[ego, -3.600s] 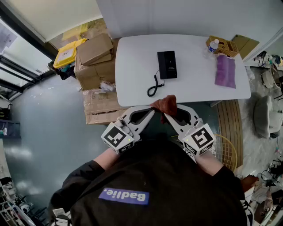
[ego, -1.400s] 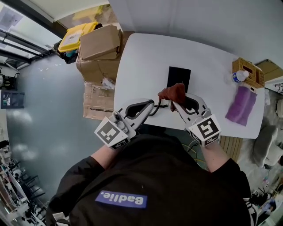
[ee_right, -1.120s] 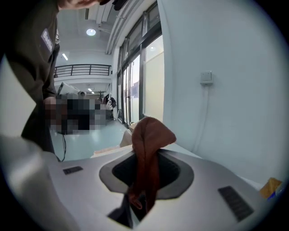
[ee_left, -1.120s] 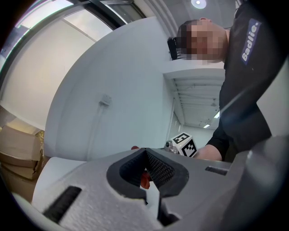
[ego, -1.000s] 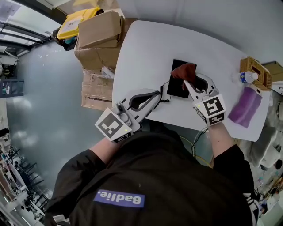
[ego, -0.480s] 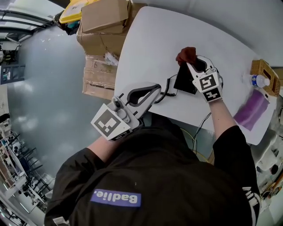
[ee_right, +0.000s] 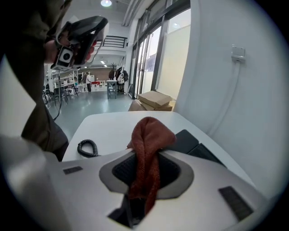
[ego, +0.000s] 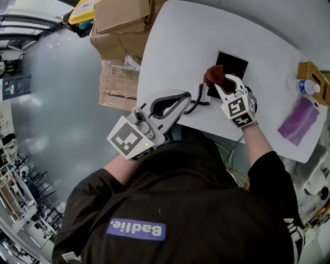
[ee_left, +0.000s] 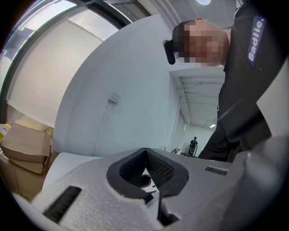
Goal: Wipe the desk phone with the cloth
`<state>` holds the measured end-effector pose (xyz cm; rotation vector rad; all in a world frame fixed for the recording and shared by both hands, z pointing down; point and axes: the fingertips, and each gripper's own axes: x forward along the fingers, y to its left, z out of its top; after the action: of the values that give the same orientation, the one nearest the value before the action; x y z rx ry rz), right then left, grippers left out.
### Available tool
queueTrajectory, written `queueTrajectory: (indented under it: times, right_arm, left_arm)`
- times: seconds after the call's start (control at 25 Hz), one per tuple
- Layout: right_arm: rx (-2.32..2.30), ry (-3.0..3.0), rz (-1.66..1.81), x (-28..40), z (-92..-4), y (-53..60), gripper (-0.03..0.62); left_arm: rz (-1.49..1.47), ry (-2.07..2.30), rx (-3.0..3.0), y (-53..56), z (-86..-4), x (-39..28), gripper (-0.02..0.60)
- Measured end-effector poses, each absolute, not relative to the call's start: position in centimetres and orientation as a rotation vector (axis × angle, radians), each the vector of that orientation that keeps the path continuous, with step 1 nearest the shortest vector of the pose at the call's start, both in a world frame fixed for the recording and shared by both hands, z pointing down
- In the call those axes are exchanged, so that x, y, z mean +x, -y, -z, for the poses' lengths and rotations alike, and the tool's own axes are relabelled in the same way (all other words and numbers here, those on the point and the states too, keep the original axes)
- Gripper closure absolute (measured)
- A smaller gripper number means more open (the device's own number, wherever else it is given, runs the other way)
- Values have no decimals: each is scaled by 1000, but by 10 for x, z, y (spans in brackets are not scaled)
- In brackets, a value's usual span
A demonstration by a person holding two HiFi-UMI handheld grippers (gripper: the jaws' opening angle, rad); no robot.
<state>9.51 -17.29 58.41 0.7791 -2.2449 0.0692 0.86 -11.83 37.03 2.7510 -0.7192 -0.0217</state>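
Note:
The black desk phone (ego: 231,66) lies on the white table (ego: 175,41), its coiled cord (ego: 198,100) trailing off its near left corner. My right gripper (ego: 220,82) is shut on a rust-red cloth (ego: 213,75), bunched at the jaw tips over the phone's near end. In the right gripper view the cloth (ee_right: 149,149) hangs from the shut jaws, with the phone (ee_right: 192,143) just behind and the cord (ee_right: 88,147) at left. My left gripper (ego: 178,98) hovers at the table's near edge, left of the cord, jaws together and empty.
Cardboard boxes (ego: 121,31) stack against the table's left end, a yellow bin (ego: 85,6) behind them. At the far right are a purple cloth (ego: 300,120), a wicker basket (ego: 312,77) and a bottle (ego: 309,86).
My right gripper has pulled the cloth back from the phone's far end to its near end. The left gripper has stayed near the table's front edge.

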Motion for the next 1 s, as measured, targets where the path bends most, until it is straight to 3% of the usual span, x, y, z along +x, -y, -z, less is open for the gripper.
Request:
queueTrajectory:
  times: [0.48, 1.0]
  right_arm:
    - [651, 2220, -152, 84, -618, 103, 505]
    - [869, 2196, 22, 150, -548, 213, 505]
  left_arm:
    - [-3, 642, 2787, 109, -364, 25, 572]
    - [2, 666, 2796, 114, -360, 42, 572]
